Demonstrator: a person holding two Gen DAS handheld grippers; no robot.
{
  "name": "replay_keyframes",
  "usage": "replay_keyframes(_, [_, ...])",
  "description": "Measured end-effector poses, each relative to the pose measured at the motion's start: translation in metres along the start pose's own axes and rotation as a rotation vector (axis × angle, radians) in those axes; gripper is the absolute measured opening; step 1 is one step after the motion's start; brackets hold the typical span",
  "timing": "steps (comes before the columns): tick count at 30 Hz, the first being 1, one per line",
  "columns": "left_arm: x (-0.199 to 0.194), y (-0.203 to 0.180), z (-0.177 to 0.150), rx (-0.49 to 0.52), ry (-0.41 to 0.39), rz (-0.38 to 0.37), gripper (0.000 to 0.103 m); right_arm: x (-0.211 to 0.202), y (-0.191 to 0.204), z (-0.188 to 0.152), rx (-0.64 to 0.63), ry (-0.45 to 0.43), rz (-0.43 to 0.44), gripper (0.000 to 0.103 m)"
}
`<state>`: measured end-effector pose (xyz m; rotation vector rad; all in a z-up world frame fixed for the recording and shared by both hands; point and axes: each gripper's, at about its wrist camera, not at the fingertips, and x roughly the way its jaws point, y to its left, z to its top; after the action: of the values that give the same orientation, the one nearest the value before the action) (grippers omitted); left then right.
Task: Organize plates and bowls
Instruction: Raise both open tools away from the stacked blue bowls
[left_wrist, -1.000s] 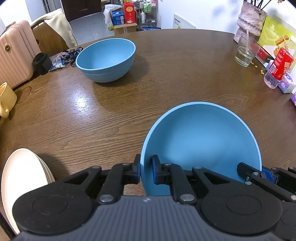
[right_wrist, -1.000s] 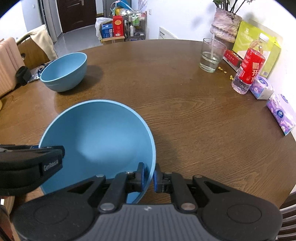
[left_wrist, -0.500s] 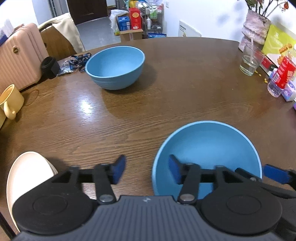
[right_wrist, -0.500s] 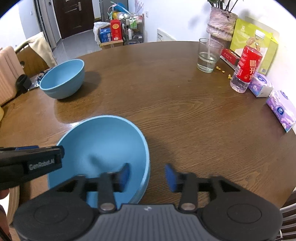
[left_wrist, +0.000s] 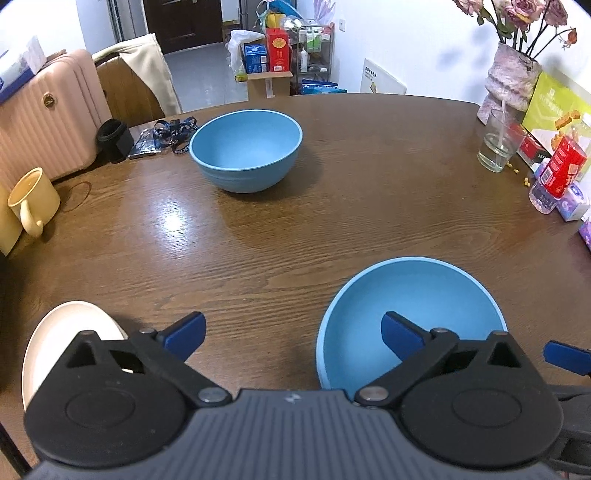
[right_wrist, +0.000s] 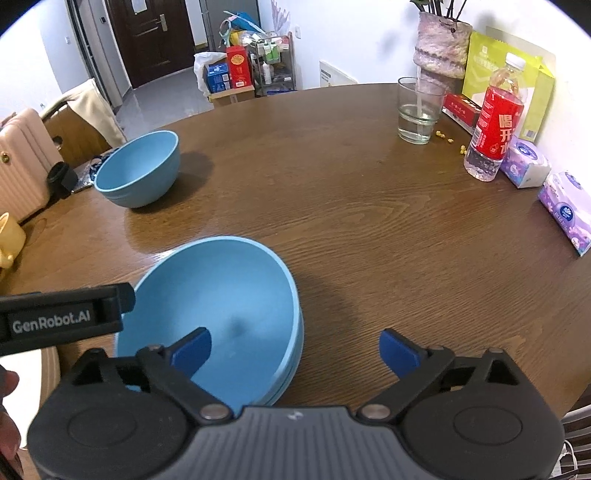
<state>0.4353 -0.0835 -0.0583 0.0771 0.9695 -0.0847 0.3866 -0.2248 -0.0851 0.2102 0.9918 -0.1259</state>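
A light blue bowl (left_wrist: 410, 295) (right_wrist: 218, 291) rests on the brown table near me; a second rim just under its right edge suggests it is nested in another bowl. My left gripper (left_wrist: 291, 326) straddles its left rim with its jaws opening, one finger inside the bowl and one over the table, pads off the rim. At the right rim my right gripper (right_wrist: 295, 341) is opening the same way and touches nothing. Another blue bowl (left_wrist: 245, 147) (right_wrist: 138, 170) stands alone at the far left. A cream plate (left_wrist: 55, 332) lies at the near left edge.
A yellow mug (left_wrist: 31, 195) stands at the left edge, with a black cup and lanyard (left_wrist: 147, 136) further back. Along the right side are a glass (right_wrist: 417, 114), a red-labelled bottle (right_wrist: 495, 125), tissue packs (right_wrist: 565, 210) and a vase (right_wrist: 441, 51).
Both grippers went from shut on the near bowl's rim to wide open. The bowl, held tilted before, now sits level on the table. The left gripper has lifted back a little.
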Motion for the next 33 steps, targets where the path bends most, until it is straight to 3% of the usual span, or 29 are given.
replay_keyframes(19, [-0.039,0.018,-0.009,-0.071,-0.046,0.03,0.103,-0.029,0.005,0.006,-0.035,-0.04,0.057,0.103])
replay_keyframes(33, [-0.067,0.045,0.009,-0.138,-0.089,0.039,0.103,-0.041,0.024,0.022,-0.019,-0.059,0.092,0.103])
